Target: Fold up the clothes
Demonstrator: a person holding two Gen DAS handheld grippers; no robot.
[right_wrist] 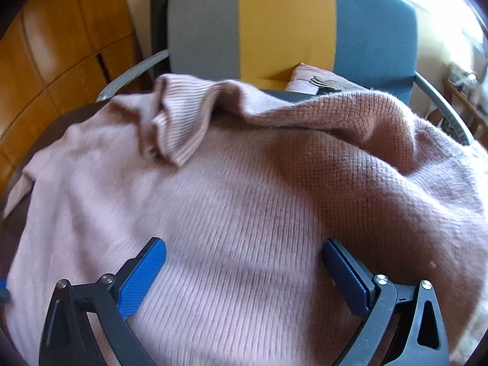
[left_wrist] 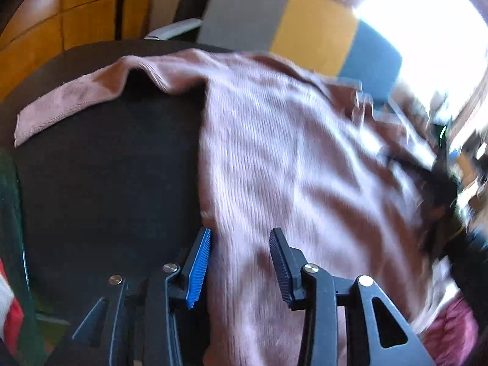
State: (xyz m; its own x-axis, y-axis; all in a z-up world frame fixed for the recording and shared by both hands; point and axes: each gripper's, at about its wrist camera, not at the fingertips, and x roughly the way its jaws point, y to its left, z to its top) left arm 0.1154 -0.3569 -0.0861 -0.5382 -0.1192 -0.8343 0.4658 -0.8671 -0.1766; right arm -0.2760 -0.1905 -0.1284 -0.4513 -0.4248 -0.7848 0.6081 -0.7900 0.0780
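While one pink knit sweater [right_wrist: 244,201] lies spread on the dark table [left_wrist: 106,167], two grippers hover over it — left gripper [left_wrist: 241,262] and right gripper [right_wrist: 244,274], jaws apart, gripping nothing; one striped armchair [right_wrist: 289,24] and wood panelling [right_wrist: 61,45] stand behind.

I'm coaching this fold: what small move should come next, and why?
Probably close the left claw on the pink sweater edge at the dark table. Both claws, the right claw too, stand open above unheld knit, and the left sleeve still lies spread.
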